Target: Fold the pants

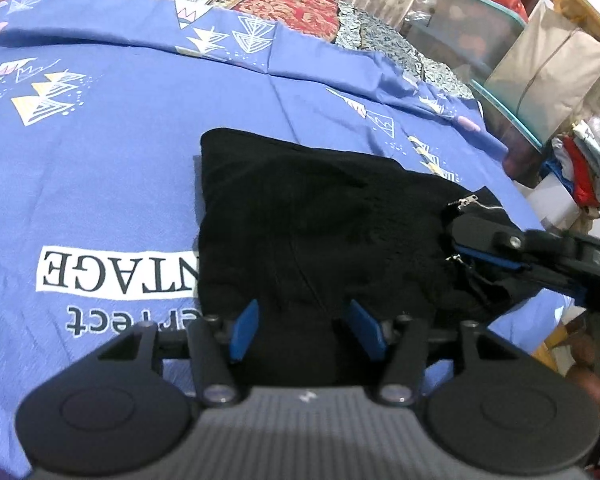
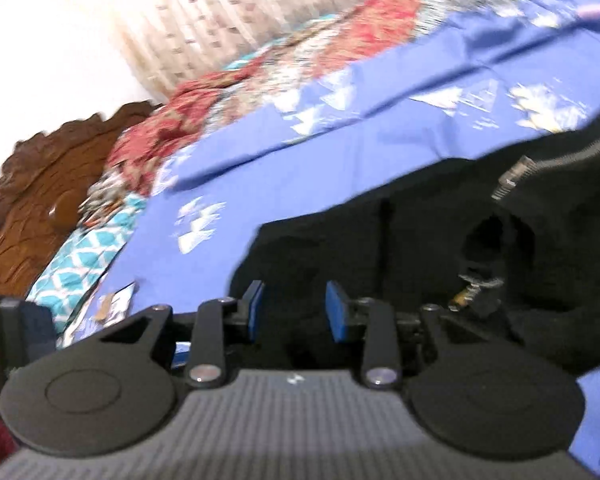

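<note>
1. the black pants [image 1: 308, 216] lie on the bed, on a blue bedsheet [image 1: 100, 152] with white triangle prints and a "vintage" text panel; they already sit as a compact, roughly square bundle, so we judge most of the folding done
2. what looks left, as far as we can tell, is tidying the right-hand side, where a zipper pull [image 1: 468, 201] and loose edges bunch up and the stack is not flat
3. our left tool [image 1: 306, 330] sits at the near edge of the bundle with its blue pads apart; black cloth lies between them, yet the pads do not visibly press on it, so we read it as released
4. our right tool [image 2: 296, 310] is over the near part of the pants with a clear gap between its pads, nothing clamped; in the left wrist view it reaches in from the right beside the zipper
5. the right wrist view is blurred, so fine detail there is uncertain
6. around us: a patchwork quilt [image 1: 284, 4] beyond the sheet, a carved wooden headboard [image 2: 48, 184], clear storage bins [image 1: 476, 32] and a paper bag [image 1: 548, 68] off the bed's right side
7. nothing rests on the pants; only the zipper hardware could snag a pad
</note>
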`<control>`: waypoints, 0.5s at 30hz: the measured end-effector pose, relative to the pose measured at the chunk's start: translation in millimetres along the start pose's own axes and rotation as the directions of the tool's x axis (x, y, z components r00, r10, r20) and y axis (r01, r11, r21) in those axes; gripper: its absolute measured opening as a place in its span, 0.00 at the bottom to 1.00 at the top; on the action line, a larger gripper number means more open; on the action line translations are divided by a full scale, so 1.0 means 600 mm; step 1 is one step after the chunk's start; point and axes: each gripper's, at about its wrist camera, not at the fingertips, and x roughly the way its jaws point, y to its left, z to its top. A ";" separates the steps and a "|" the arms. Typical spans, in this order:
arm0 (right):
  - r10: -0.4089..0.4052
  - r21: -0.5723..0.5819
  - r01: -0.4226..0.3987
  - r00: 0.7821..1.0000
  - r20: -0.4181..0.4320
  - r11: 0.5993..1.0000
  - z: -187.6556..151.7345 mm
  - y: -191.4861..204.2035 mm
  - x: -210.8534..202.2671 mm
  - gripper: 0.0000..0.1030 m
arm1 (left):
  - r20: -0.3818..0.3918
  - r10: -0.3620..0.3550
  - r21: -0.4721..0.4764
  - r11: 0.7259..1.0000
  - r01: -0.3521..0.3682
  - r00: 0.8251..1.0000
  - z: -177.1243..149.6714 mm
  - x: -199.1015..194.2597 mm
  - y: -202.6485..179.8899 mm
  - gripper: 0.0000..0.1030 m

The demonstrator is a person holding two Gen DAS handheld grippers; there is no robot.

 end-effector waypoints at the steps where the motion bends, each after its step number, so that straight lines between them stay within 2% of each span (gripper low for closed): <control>1: 0.008 -0.012 -0.008 1.000 -0.017 1.000 -0.003 0.004 0.003 0.36 | -0.003 -0.001 -0.006 1.000 0.001 1.000 0.000 0.001 0.003 0.51; 3: -0.007 -0.009 0.006 0.998 -0.063 1.000 -0.013 -0.001 0.019 0.36 | -0.012 0.000 -0.018 1.000 0.000 1.000 0.000 0.007 0.007 0.51; 5: -0.061 0.038 0.068 0.986 -0.153 0.997 -0.027 -0.021 0.048 0.33 | -0.032 0.008 -0.022 1.000 -0.009 0.999 -0.002 0.014 0.009 0.50; 6: -0.060 0.077 0.075 0.983 -0.175 0.994 -0.033 -0.034 0.057 0.31 | -0.036 0.013 -0.018 1.000 -0.013 0.999 -0.003 0.016 0.008 0.50; 9: -0.020 0.149 0.045 0.986 -0.163 0.988 -0.032 -0.051 0.054 0.31 | -0.033 0.016 -0.007 1.000 -0.016 0.999 -0.004 0.017 0.008 0.50; 15: -0.020 0.140 0.044 0.986 -0.166 0.989 -0.030 -0.040 0.051 0.31 | -0.036 0.007 -0.023 1.000 -0.008 0.999 -0.005 0.020 0.015 0.50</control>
